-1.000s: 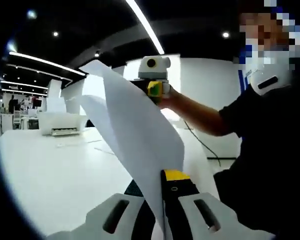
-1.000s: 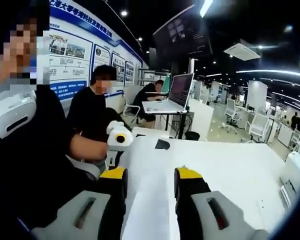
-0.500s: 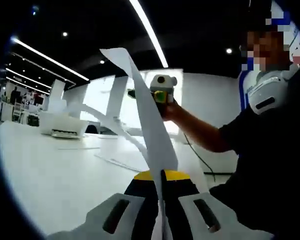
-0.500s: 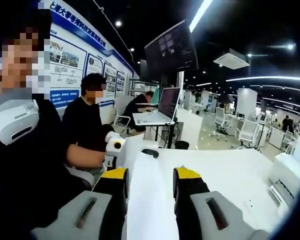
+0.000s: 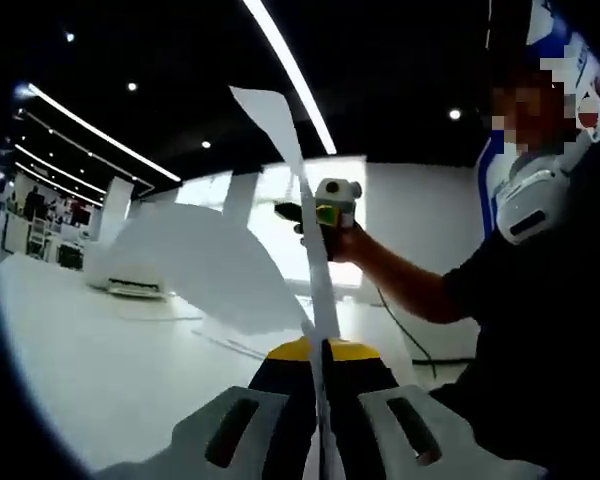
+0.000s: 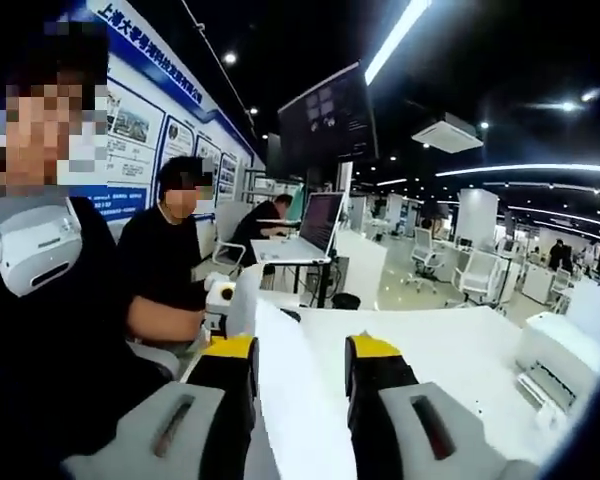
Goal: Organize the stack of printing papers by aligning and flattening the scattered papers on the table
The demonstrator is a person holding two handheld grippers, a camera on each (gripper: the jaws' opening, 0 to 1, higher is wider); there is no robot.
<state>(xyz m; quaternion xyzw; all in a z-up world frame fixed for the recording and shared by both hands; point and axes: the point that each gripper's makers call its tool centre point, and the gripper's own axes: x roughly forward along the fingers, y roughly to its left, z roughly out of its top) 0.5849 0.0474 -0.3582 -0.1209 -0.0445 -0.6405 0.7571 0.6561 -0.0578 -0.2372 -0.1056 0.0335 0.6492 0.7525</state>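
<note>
Above the white table, in the left gripper view, the left gripper is clenched on a sheet of printing paper held upright (edge-on); the right gripper grips its far end. Right gripper view: yellow-tipped jaws stand parted around the paper; a printer sits nearby.

Two yellow-tipped two-jaw grippers: left gripper, right gripper. One raised bundle of white printing paper sheets; exact sheet number cannot tell. One flat loose white sheet on white worktop. One white desktop printer at worktop's far edge. One open laptop. Three people in black tops.
</note>
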